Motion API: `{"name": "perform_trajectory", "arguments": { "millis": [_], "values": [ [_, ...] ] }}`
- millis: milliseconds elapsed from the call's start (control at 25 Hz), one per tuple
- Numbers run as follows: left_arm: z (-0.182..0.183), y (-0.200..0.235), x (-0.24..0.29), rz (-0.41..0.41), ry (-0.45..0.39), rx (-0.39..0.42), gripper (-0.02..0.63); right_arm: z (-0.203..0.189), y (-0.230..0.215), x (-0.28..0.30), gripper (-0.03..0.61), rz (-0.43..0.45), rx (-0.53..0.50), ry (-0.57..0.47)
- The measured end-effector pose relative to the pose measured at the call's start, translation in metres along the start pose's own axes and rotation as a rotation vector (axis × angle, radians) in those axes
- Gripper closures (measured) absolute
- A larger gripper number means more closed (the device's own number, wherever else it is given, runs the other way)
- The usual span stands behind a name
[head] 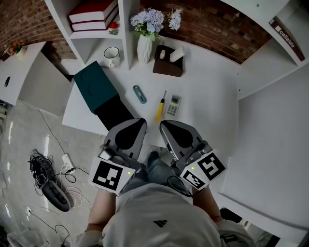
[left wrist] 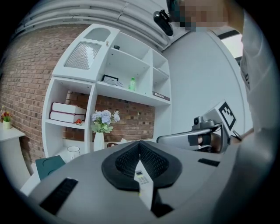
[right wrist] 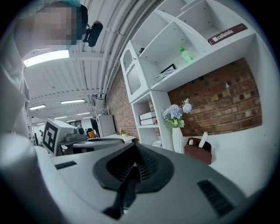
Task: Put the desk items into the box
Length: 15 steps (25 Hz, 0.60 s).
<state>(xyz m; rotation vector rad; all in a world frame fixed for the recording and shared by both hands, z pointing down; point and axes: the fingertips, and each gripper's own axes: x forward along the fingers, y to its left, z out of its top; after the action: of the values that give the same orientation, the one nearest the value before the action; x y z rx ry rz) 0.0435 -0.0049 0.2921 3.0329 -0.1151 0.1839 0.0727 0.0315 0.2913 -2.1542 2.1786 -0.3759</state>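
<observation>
On the white desk (head: 207, 96) lie a small teal item (head: 140, 94), a yellow-and-black pen-like tool (head: 161, 106) and a small grey calculator (head: 174, 104). A teal box (head: 96, 84) with a black part (head: 113, 113) sits at the desk's left edge. My left gripper (head: 141, 120) and right gripper (head: 163, 123) hang side by side over the near edge, short of the items. Both are shut with nothing held. In the left gripper view the left gripper (left wrist: 140, 144) shows the calculator (left wrist: 141, 176) through the slit between its jaws. The right gripper (right wrist: 134, 146) points level toward the shelves.
At the back of the desk stand a mug (head: 111, 55), a white vase of flowers (head: 145, 46) and a brown holder (head: 168, 60). Red books (head: 94, 13) lie on a shelf. Cables and a power strip (head: 50, 178) lie on the floor at left.
</observation>
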Motion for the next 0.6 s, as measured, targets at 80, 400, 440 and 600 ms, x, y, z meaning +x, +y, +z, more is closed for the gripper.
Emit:
{"name": "perform_trajectory", "arguments": {
  "millis": [80, 400, 440, 600],
  "values": [
    [0.004, 0.005, 0.014, 0.002, -0.002, 0.008, 0.601, 0.003, -0.014, 0.006, 0.569, 0.0, 0.003, 0.001],
    [0.014, 0.022, 0.062, 0.014, -0.001, 0.01, 0.601, 0.014, -0.065, 0.026, 0.57, 0.01, 0.023, 0.005],
    [0.015, 0.024, 0.067, 0.019, 0.001, 0.015, 0.601, 0.014, -0.07, 0.027, 0.571, 0.014, 0.024, 0.006],
    [0.02, 0.026, 0.084, 0.026, 0.015, 0.024, 0.601, 0.013, -0.085, 0.033, 0.569, 0.031, 0.037, 0.015]
  ]
}}
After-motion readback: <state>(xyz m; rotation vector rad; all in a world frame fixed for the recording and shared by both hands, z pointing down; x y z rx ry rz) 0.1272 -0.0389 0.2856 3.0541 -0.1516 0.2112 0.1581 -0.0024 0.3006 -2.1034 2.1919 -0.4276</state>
